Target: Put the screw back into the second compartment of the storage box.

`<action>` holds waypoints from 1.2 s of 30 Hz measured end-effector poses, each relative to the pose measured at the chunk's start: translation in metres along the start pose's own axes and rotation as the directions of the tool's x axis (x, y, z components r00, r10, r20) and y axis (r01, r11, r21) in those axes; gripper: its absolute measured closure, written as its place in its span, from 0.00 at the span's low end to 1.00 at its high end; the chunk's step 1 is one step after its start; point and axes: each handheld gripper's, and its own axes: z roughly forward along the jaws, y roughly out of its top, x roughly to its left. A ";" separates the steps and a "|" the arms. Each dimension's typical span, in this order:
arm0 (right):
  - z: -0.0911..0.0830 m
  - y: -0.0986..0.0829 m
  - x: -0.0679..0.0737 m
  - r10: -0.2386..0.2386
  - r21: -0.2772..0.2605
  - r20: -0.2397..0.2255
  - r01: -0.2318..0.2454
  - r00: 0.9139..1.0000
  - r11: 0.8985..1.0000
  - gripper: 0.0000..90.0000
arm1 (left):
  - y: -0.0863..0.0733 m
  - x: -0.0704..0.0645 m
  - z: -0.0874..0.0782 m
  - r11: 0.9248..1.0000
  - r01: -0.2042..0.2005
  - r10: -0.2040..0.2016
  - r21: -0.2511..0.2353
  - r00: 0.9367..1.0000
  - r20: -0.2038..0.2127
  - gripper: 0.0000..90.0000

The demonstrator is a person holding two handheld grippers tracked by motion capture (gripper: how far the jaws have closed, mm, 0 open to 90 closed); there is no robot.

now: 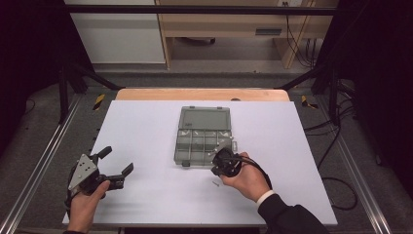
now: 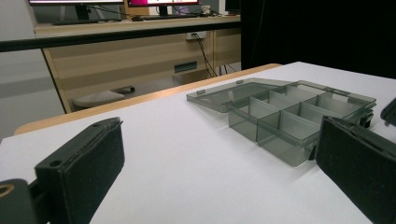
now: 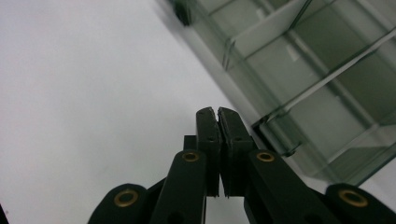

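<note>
— Where the white table (image 1: pixel 146 126) has its middle, what lies there?

— A smoky clear box (image 1: pixel 202 144), lid (image 1: pixel 204 118) flung open flat toward the far edge. Its compartments look empty from the left gripper view, where the box (image 2: pixel 299 119) sits ahead and to the right.

— And the right gripper (image 1: pixel 220 163)?

— Held in the right hand (image 1: pixel 248 175), just at the box's near right corner. Its jaws are pressed together, pads meeting; in its own view the right gripper (image 3: pixel 217 112) points at bare table beside the box wall (image 3: pixel 261 107). I can't make out anything pinched between them.

— What's that speck near the hand?

— A small pale bit (image 1: pixel 215 184) on the table, too small to tell.

— The left gripper (image 1: pixel 117 160)?

— Well apart from the box, near the left front of the table, in the left hand (image 1: pixel 87 202). Jaws spread wide, nothing between them.
</note>
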 end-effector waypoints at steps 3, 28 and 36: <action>-0.007 0.006 -0.001 0.004 -0.044 0.011 -0.004 1.000 0.999 0.98 | 0.000 0.000 0.000 1.000 0.001 -0.001 0.001 1.000 0.000 0.01; 0.013 0.061 -0.019 0.095 -0.307 0.153 -0.044 0.984 0.951 0.98 | 0.000 0.000 0.000 1.000 -0.001 0.001 0.003 1.000 0.002 0.01; 0.029 0.068 -0.029 0.134 -0.314 0.174 -0.074 0.976 0.946 0.98 | 0.000 0.000 0.001 1.000 -0.002 0.002 0.003 1.000 0.002 0.01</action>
